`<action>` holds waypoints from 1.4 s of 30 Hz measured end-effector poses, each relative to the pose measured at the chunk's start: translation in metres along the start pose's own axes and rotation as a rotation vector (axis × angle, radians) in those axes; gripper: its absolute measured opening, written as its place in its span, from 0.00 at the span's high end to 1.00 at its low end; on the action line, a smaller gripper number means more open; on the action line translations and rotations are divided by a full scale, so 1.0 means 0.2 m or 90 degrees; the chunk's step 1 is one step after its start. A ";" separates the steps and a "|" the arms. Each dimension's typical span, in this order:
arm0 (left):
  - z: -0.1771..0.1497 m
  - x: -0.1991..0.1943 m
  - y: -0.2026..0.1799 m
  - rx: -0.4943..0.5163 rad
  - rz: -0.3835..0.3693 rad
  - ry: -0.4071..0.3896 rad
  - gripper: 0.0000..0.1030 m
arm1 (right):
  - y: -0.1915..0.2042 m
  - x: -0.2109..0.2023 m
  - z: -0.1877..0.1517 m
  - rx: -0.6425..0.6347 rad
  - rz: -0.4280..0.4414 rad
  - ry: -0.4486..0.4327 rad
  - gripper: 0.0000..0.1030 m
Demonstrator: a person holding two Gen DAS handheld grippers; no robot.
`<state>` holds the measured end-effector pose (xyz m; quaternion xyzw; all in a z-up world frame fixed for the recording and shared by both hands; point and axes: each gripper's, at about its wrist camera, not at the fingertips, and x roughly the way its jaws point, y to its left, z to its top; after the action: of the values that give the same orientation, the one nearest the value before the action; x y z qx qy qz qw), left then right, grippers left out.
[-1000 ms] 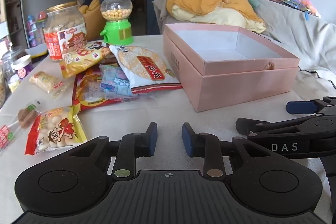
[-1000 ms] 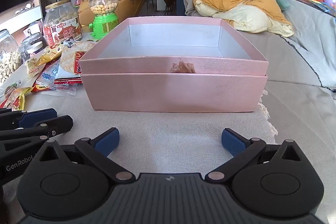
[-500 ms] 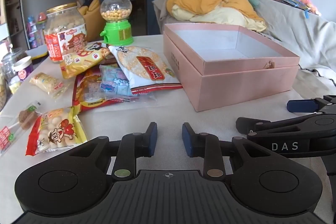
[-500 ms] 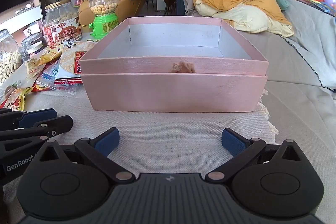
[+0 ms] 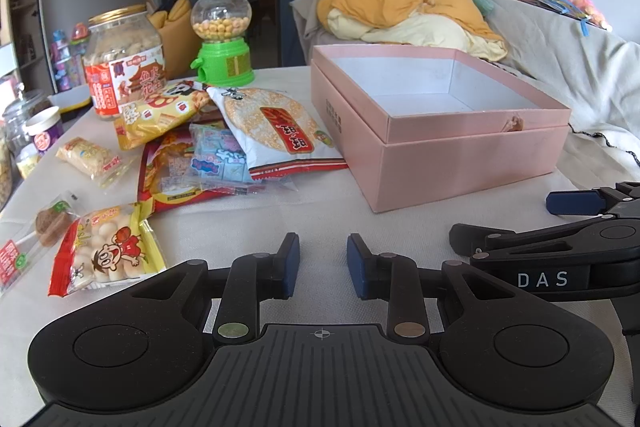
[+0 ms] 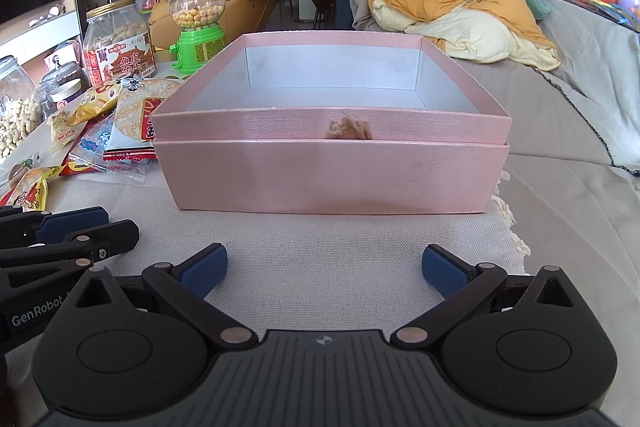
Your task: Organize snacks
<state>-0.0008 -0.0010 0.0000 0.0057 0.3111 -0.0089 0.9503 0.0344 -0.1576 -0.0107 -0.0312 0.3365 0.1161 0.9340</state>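
An open pink box (image 5: 460,163) (image 6: 332,179) stands on the cloth-covered table, its inside bare. Snack packets lie left of it: a rice cracker bag (image 5: 276,131), a blue candy bag (image 5: 220,159), a red bag (image 5: 168,171), a yellow bag (image 5: 160,115), a small yellow-red packet (image 5: 104,251). My left gripper (image 5: 323,263) is narrowly open and empty, low over the cloth. My right gripper (image 6: 323,269) is wide open and empty, in front of the box.
A peanut jar (image 5: 122,63) and a green gumball machine (image 5: 222,39) stand at the back left. More jars (image 6: 18,111) stand at the far left. A sofa with orange bedding (image 5: 408,3) lies behind the table.
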 end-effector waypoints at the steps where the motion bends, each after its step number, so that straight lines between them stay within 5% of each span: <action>1: 0.00 0.00 0.00 0.000 0.000 0.000 0.69 | 0.00 0.00 0.00 0.000 0.000 0.000 0.00; 42: 0.00 0.01 0.00 0.005 0.003 0.001 0.69 | 0.01 0.00 0.00 0.000 0.000 0.000 0.00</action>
<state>0.0005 -0.0018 0.0000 0.0101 0.3119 -0.0075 0.9500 0.0350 -0.1564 -0.0111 -0.0313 0.3366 0.1159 0.9340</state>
